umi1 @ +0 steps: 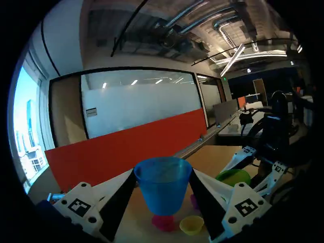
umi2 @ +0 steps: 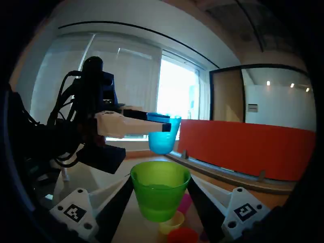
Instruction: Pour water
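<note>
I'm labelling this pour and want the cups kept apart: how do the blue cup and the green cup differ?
The left gripper clamps the blue cup; the right gripper clamps the green cup. The blue cup hangs higher than the green cup. The green cup shows a liquid line; the blue cup's contents are unclear. Both are translucent, tapered and roughly upright.

One blue cup (umi1: 163, 184), one green cup (umi2: 160, 194), one small yellow cup (umi1: 191, 224), one small red cup (umi2: 183, 235), one magenta object (umi2: 185, 202)

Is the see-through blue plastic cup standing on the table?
No, the see-through blue plastic cup hangs in the air, clamped between the left gripper's fingers.
</note>
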